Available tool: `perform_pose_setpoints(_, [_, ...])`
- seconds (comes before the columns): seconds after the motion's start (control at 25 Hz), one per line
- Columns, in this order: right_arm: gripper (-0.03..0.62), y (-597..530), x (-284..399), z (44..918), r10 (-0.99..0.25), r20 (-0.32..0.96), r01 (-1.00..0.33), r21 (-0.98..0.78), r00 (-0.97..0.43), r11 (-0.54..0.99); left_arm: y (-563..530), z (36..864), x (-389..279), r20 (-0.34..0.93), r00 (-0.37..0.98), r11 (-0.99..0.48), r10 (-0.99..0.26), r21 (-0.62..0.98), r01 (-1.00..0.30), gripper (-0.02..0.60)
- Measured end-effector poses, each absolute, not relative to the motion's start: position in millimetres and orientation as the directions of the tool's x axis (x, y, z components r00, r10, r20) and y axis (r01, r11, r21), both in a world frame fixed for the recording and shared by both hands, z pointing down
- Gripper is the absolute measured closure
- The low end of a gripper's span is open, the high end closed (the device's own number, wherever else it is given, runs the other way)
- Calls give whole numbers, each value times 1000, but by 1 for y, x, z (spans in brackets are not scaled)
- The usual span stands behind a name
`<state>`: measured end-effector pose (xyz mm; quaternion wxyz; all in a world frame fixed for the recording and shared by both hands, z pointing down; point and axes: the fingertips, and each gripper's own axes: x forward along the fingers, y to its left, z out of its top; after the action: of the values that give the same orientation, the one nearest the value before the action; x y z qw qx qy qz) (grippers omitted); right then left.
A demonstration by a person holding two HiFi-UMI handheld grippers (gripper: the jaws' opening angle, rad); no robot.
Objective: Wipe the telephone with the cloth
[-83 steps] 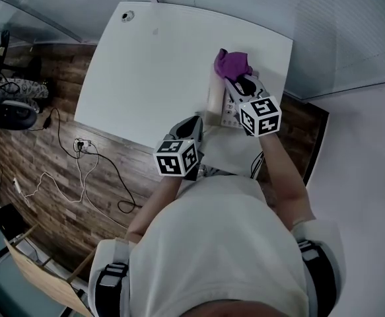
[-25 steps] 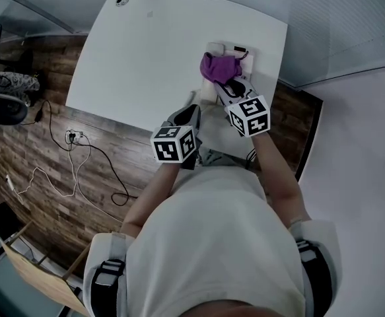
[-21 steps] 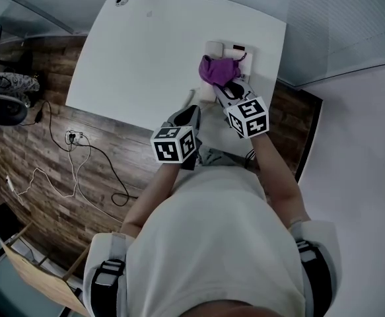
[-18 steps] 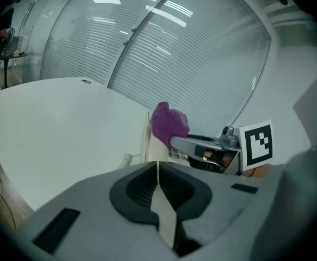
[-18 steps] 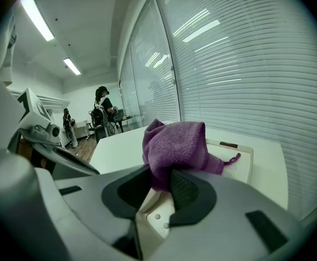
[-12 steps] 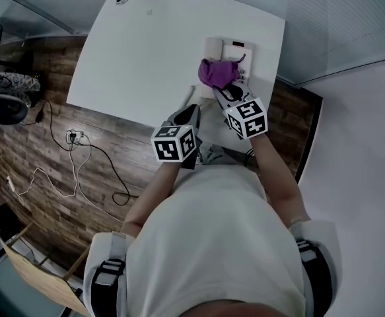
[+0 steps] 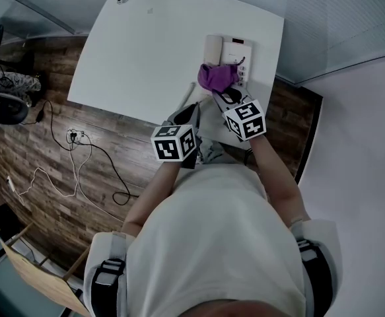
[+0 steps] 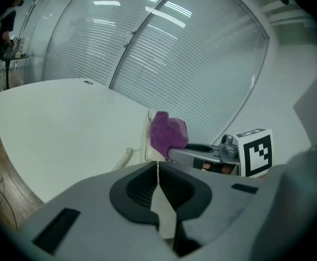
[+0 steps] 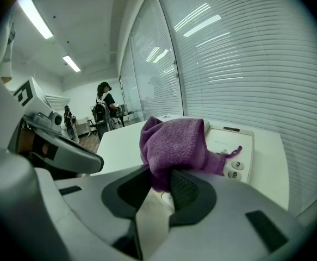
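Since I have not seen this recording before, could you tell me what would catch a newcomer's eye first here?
The purple cloth stands out most: it is bunched in the right gripper, whose jaws are shut on it, and it rests on the white telephone at the far right of the white table. The left gripper is shut and empty, close to the table's near edge.

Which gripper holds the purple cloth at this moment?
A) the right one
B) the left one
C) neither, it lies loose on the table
A: the purple cloth is pinched between the jaws of the right gripper, over the telephone; the left gripper is shut on nothing.
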<state>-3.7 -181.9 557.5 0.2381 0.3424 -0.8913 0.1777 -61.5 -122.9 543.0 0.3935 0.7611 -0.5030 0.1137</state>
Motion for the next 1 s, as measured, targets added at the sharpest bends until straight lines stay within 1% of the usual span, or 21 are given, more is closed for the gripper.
perform_pose_setpoints(1.0, [490,-157,-4,578,-475,603,-678,-155,-641,719,-122,537,-61,555,464,-188,-691,481,-856,552])
